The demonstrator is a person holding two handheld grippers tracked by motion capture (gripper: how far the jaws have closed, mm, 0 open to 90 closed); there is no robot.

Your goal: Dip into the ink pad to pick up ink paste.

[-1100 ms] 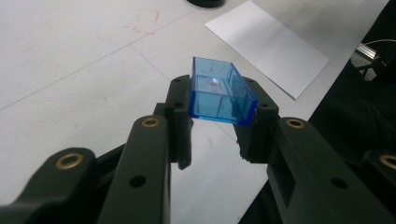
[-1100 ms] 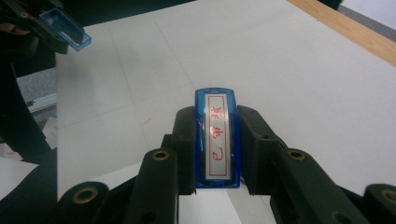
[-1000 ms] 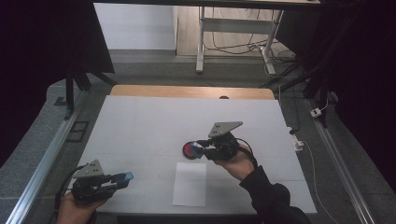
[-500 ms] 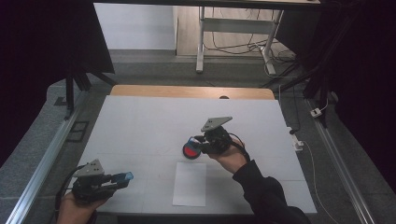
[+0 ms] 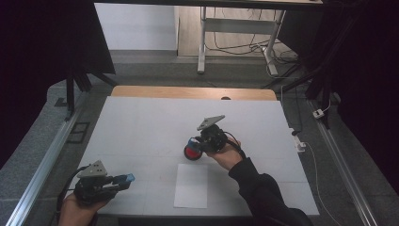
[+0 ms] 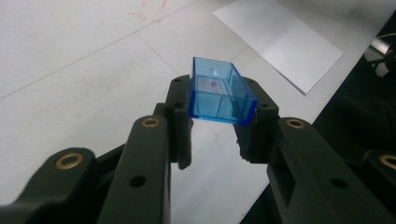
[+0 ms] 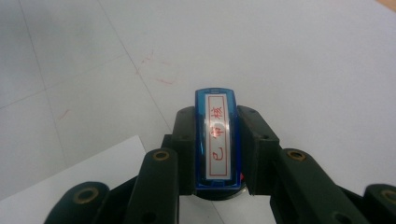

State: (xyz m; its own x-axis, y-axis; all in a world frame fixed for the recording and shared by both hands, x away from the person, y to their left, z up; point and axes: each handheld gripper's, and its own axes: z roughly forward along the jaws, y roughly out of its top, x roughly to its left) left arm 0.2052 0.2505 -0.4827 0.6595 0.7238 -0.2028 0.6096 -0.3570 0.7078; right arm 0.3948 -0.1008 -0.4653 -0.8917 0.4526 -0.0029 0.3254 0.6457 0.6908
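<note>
My left gripper, near the table's front left corner, is shut on a clear blue rectangular cap. In the left gripper view the cap sits crosswise between the jaw tips with its hollow side showing. My right gripper, at mid-table, is shut on a blue stamp whose red face points left and down. It hangs just beyond the far edge of a white paper sheet. The stamp's top label bears red characters. Whether the stamp touches the table I cannot tell.
The white table has a wooden strip along its far edge and faint red marks on its surface. Metal rails run along both sides. A white plug with its cable lies on the floor to the right.
The right gripper has tipped and shifted slightly left and away, with the stamp staying just beyond the paper's far edge. The left gripper has not moved.
</note>
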